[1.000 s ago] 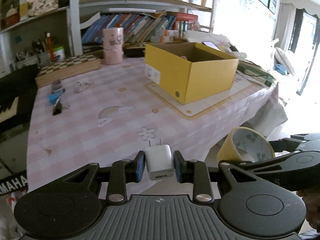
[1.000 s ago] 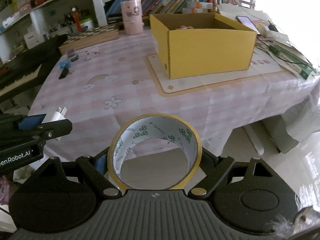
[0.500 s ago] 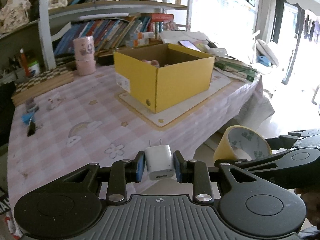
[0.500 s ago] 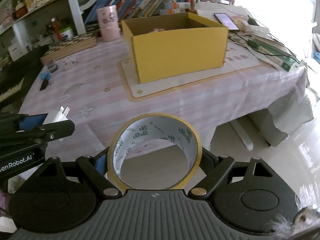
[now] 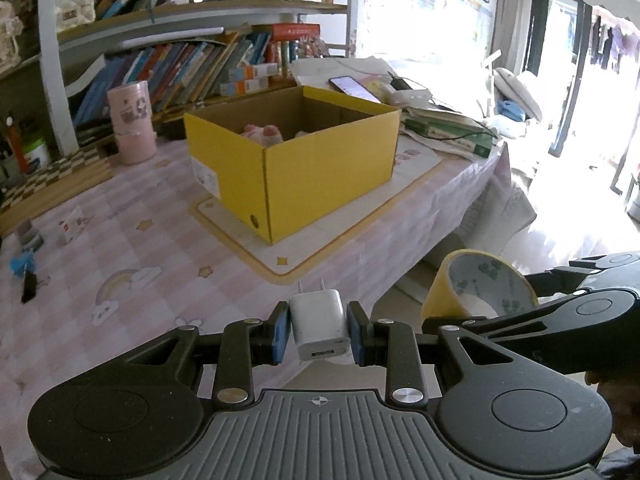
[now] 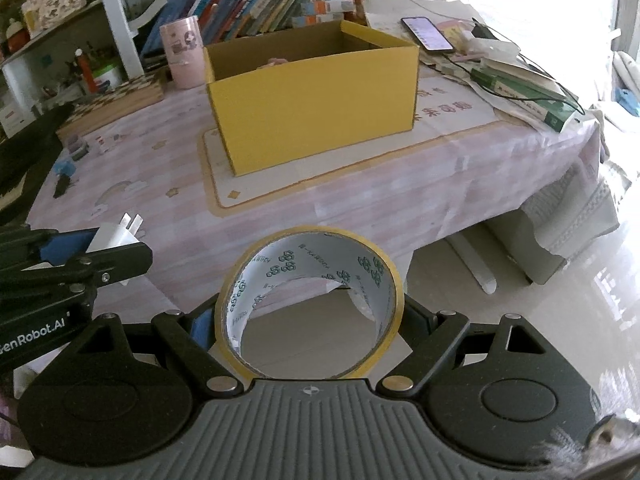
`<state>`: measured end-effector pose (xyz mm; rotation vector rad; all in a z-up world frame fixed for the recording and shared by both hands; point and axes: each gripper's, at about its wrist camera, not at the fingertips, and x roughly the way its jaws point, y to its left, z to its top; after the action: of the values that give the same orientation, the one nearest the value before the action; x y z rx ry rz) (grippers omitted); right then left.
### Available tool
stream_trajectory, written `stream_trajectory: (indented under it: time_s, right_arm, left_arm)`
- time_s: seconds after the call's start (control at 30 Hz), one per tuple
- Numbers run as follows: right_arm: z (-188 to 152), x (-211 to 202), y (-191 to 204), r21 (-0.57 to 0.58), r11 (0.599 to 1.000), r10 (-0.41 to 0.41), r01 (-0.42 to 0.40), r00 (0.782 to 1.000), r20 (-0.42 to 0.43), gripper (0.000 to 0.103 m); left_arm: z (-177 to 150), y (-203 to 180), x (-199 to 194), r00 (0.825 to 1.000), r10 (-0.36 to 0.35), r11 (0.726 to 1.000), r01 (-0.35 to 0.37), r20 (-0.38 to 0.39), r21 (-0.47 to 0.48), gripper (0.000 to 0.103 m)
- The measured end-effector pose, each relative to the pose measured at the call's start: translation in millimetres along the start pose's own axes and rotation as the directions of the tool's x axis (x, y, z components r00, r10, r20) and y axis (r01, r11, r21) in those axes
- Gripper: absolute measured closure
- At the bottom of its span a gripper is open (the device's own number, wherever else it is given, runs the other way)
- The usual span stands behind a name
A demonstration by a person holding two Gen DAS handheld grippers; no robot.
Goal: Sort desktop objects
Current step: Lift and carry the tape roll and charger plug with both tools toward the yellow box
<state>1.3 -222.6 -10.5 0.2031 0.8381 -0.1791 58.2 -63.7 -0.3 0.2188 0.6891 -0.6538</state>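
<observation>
My left gripper is shut on a white USB charger plug, prongs pointing forward, held over the near edge of the pink checked table. My right gripper is shut on a yellow roll of tape, just off the table's front edge, to the right of the left gripper. The tape roll and the charger each show in the other wrist view. An open yellow cardboard box stands on a mat ahead, with pink things inside.
Small items lie at the table's left: a blue clip, a small card and a grey block. Pink cups and a chessboard stand behind. Books, a phone and cables crowd the right end.
Both grippers have moved sideways along the table's front edge, so the yellow box now sits nearer the middle of both views. The charger and the tape roll stay gripped as before.
</observation>
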Motion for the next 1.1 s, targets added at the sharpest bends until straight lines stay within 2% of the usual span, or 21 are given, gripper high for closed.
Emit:
stream_trajectory:
  time_s: [0.37,0.83,1.1]
  right_arm:
    - [19.4,12.6,-31.0,0.016,1.0,-0.022,0.022,1.0,-0.014,0.017]
    - [59.6,28.3,-81.2,0.044,0.998,-0.051,0.05,0.998,0.028,0.017]
    - [96.5,33.6,-106.6,0.029,0.999,-0.037,0.034,0.995,0.092,0.017]
  left_arm:
    - [22.2,-16.9,27.6,1.0,-0.024,1.0,0.024,0.0,0.017,0.074]
    - [68.8,-31.3,55.4,0.995,-0.001,1.0,0.0,0.101,0.011,0.074]
    - [95.9,-39.8,63.1,0.987,0.034,0.999,-0.036,0.16,0.007,0.074]
